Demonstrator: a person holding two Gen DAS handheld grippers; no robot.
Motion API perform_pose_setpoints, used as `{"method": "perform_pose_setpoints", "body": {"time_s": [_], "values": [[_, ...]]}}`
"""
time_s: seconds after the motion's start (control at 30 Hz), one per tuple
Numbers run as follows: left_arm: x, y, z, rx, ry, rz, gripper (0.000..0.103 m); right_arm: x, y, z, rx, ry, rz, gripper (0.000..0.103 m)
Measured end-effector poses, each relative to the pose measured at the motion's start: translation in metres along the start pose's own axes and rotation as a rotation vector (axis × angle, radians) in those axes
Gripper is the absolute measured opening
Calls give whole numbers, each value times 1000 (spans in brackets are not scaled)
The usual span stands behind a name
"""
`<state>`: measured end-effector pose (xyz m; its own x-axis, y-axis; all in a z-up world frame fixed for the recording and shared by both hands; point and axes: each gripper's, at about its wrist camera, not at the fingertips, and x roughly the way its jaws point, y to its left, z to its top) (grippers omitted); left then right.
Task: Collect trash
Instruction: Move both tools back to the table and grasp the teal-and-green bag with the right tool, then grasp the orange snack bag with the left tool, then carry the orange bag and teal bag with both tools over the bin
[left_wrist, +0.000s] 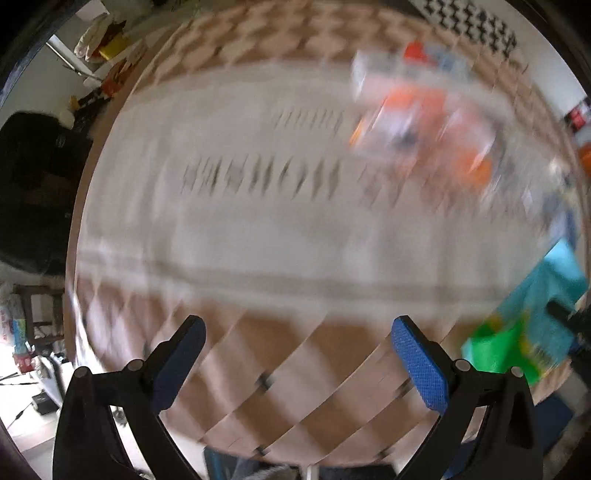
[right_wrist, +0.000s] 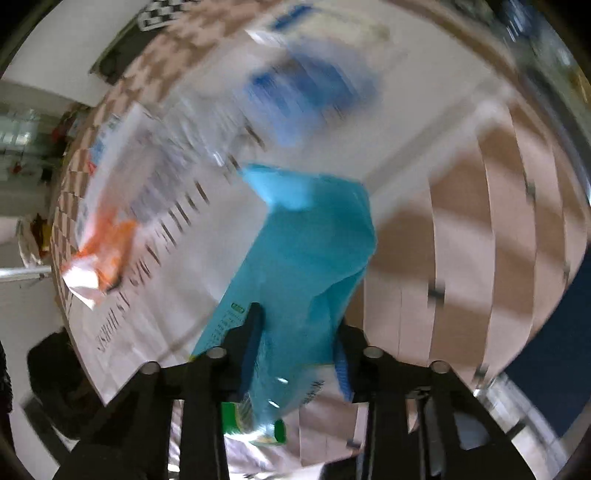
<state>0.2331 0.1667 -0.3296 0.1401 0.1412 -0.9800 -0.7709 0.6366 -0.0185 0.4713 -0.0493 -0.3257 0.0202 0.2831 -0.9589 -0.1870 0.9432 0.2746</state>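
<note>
One hand-held gripper (right_wrist: 295, 350) apparently clamps a teal wrapper (right_wrist: 306, 236).

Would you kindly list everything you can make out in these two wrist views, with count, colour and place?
Teal wrapper: one, teal with a green end, between the right gripper's fingers, hanging over the table.
Orange packet: one, orange and white, blurred, on the white runner at the table's far right in the left view.
Blue packet: one, blue and white, blurred, on the runner beyond the teal wrapper.
Runner: one, white with dark lettering, along the table.
Table: one, round, brown and pale checked top.
Left gripper: black with blue pads, open, empty.
Right gripper: black, closed on the teal wrapper.
</note>
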Motion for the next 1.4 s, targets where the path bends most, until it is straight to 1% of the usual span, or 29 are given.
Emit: {"method": "perform_pose_setpoints", "body": {"time_s": [0.07, 0.13, 0.23, 0.3, 0.37, 0.4, 0.43, 0.5, 0.53, 0.57, 0.63, 0.67, 0.73, 0.77, 0.8, 0.97, 1.1, 1.17, 1.23, 1.33, 1.4], "values": [[-9, -17, 25, 11, -32, -24, 102, -8, 10, 23, -46, -31, -34, 30], [-14, -37, 47, 54, -58, -31, 102, -10, 15, 43, -67, -39, -51, 30], [-14, -66, 67, 172, -84, -10, 102, -6, 23, 74, -74, -18, -60, 30], [-7, -82, 76, 256, -71, 15, 102, -5, 20, 83, -70, -11, -59, 30], [2, -91, 79, 303, -52, 33, 101, -2, 21, 93, -62, 1, -55, 30], [7, -96, 82, 323, -42, 44, 92, -2, 18, 95, -56, 5, -51, 30], [10, -99, 83, 330, -35, 50, 76, -1, 17, 97, -53, 8, -47, 30], [16, -104, 89, 338, -19, 65, 63, 0, 17, 98, -51, 11, -41, 30], [16, -106, 92, 341, -21, 61, 45, 0, 17, 98, -52, 12, -39, 30], [16, -107, 94, 335, -21, 61, 44, 0, 18, 98, -53, 12, -35, 30], [14, -106, 95, 328, -26, 53, 32, -1, 17, 95, -57, 14, -23, 29], [12, -105, 94, 324, -32, 54, 29, -2, 15, 93, -59, 14, -19, 29], [6, -97, 85, 324, -50, 61, 19, -6, 14, 87, -64, 10, -9, 29], [3, -95, 82, 323, -55, 63, 19, -7, 14, 85, -65, 8, -4, 29], [0, -93, 77, 330, -34, 74, 17, -8, 14, 83, -66, 8, 2, 29], [-25, -75, 59, 310, -73, 62, 15, -26, 12, 60, -83, -13, 40, 28], [-53, -59, 36, 293, -115, 49, 15, -39, 18, 39, -106, -34, 57, 28], [-69, -49, 21, 282, -140, 33, 15, -49, 20, 23, -119, -50, 64, 28], [-75, -32, 10, 273, -156, 19, 15, -57, 23, 6, -131, -65, 69, 28], [-93, -11, -19, 270, -188, -2, 15, -73, 26, -30, -153, -92, 77, 28], [-98, 5, -36, 274, -205, -17, 15, -79, 27, -52, -164, -108, 77, 28]]}}
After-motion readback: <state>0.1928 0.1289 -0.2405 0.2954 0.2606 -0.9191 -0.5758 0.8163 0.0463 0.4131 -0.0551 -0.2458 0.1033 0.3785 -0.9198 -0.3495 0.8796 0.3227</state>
